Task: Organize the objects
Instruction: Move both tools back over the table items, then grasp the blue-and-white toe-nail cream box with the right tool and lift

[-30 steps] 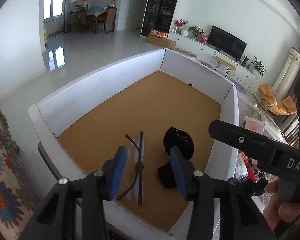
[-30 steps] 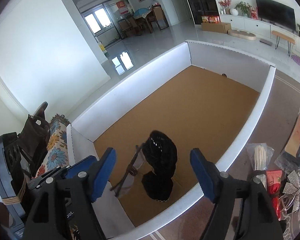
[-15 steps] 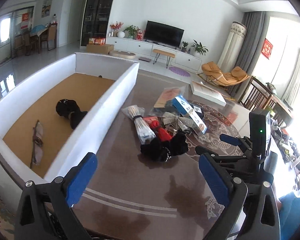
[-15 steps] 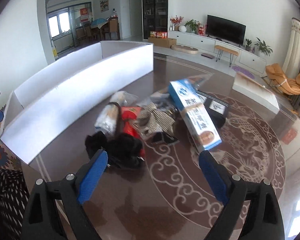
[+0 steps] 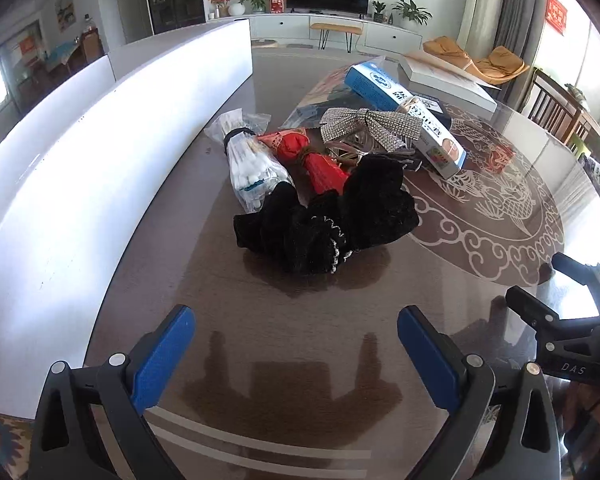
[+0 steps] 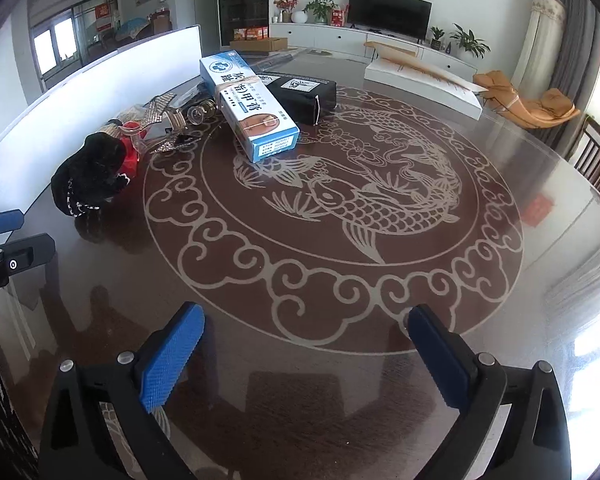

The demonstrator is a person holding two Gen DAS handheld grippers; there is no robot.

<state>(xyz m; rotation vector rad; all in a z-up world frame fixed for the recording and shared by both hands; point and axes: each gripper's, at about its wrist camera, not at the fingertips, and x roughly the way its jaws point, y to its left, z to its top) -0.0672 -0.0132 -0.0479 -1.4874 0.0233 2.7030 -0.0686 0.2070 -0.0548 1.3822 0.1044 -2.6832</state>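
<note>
A pile of loose things lies on the dark table (image 5: 300, 340). It holds a black frilly cloth (image 5: 328, 216), a bag of cotton swabs (image 5: 252, 160), a red packet (image 5: 312, 156), a silver sparkly bow (image 5: 372, 124) and a blue-and-white box (image 5: 404, 108). My left gripper (image 5: 296, 316) hangs open and empty short of the black cloth. My right gripper (image 6: 306, 314) is over the fish pattern, its jaws still opening, nothing between them. In its view the blue-and-white box (image 6: 248, 108) leans on a black case (image 6: 304, 94), and the black cloth (image 6: 88, 172) lies far left.
A long white-walled box (image 5: 100, 152) runs along the table's left side. A flat white box (image 6: 420, 84) lies at the far edge. The right gripper's frame (image 5: 560, 320) shows at the right of the left wrist view. Chairs stand beyond the table's right rim.
Both grippers swung away from above the white box, where glasses and a black item lie, over to the table and sank lower. Their jaws spread wider.
</note>
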